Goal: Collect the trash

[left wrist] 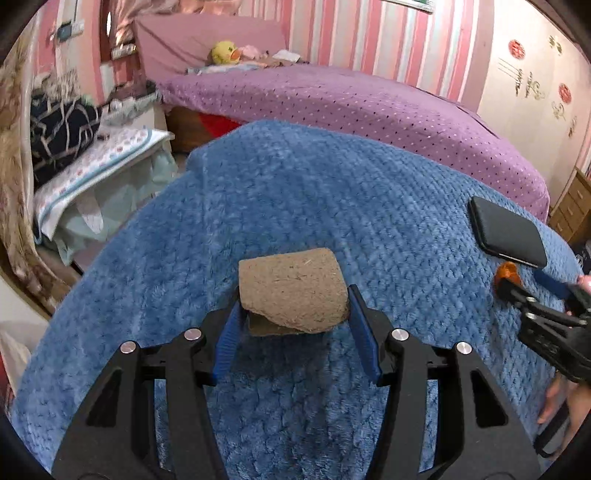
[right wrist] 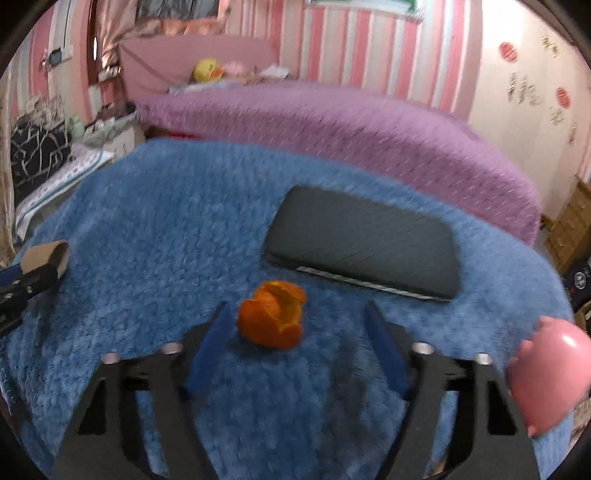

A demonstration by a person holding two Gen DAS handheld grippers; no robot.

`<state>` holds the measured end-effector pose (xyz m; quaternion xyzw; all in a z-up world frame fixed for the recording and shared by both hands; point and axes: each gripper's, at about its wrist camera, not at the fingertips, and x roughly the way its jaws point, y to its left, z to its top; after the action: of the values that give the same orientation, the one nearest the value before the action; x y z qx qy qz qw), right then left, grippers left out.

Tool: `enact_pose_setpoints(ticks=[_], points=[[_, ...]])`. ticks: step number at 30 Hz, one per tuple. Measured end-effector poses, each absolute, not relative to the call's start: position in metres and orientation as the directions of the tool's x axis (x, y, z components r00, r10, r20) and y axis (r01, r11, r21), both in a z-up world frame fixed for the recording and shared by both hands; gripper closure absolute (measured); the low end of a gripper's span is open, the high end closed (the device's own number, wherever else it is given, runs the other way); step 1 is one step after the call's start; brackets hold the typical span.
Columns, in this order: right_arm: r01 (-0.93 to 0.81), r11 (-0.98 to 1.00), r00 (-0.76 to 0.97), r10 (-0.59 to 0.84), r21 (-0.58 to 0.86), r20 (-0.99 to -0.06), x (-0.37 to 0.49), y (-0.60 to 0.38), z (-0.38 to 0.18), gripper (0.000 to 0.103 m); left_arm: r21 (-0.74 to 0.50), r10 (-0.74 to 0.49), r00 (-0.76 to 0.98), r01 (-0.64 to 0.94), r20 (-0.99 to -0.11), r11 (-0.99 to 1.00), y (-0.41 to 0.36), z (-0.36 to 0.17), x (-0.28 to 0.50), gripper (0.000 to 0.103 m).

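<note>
Your left gripper (left wrist: 293, 299) has its two blue-padded fingers (left wrist: 226, 339) on either side of a flattened brown cardboard tube (left wrist: 291, 291); both pads appear to touch the tube's sides, so the gripper is clamped on it, with the tube sitting just above a blue blanket (left wrist: 295, 192). From the right wrist view, the same tube (right wrist: 46, 254) shows at the far left, held in that gripper's black fingertips. Your right gripper (right wrist: 295, 325) is spread wide, its fingers (right wrist: 384, 347) standing apart from one another and gripping nothing. Between them, closer to the left finger, an orange peel (right wrist: 273, 319) rests on the blanket (right wrist: 166, 206), curled like an open cup. You cannot tell whether the left pad touches the peel, because this view is blurred. Just beyond the peel lies a dark phone (right wrist: 364, 240), flat on the blanket. In the left wrist view the phone (left wrist: 506, 232) sits at the far right, with the peel (left wrist: 506, 274) beside it at the right gripper's tip. A pink rounded object (right wrist: 546, 373) fills the right edge of the right view, near the gripper body. Behind the blanket stretches a purple bed (left wrist: 351, 99), with a yellow plush duck (left wrist: 225, 52) at its head, against a pink striped wall (left wrist: 351, 33).
</note>
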<state>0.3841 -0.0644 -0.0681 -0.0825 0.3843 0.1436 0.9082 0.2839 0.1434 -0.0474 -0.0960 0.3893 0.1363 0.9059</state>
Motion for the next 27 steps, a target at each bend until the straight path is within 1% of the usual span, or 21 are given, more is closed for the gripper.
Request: enact_pose_setpoints(ticks=[4, 6, 10, 17, 27], points=[[-0.359, 0.932, 0.640, 0.213, -0.042, -0.738, 0.387, -0.057, -0.074, 0.065, -0.064, 0.178, 0.660, -0.326, -0.730, 0.943, 0.145, -0.047, 0.283, 0.050], [-0.364, 0.930, 0.651, 0.217, -0.049, -0.727, 0.384, -0.056, -0.073, 0.070, -0.071, 0.172, 0.660, -0.325, -0.731, 0.943, 0.145, -0.046, 0.283, 0.050], [-0.358, 0.931, 0.692, 0.218, -0.065, -0.688, 0.371, -0.061, -0.062, 0.076, -0.076, 0.163, 0.670, -0.313, -0.724, 0.947, 0.139, -0.040, 0.282, 0.050], [-0.325, 0.942, 0.740, 0.199, -0.083, -0.643, 0.337, -0.100, -0.030, 0.077, -0.090, 0.125, 0.704, -0.260, -0.699, 0.961, 0.111, -0.022, 0.273, 0.050], [-0.188, 0.977, 0.812, 0.095, -0.103, -0.577, 0.244, -0.202, 0.012, 0.077, -0.029, 0.070, 0.752, -0.117, -0.655, 0.993, 0.038, -0.003, 0.247, 0.050]])
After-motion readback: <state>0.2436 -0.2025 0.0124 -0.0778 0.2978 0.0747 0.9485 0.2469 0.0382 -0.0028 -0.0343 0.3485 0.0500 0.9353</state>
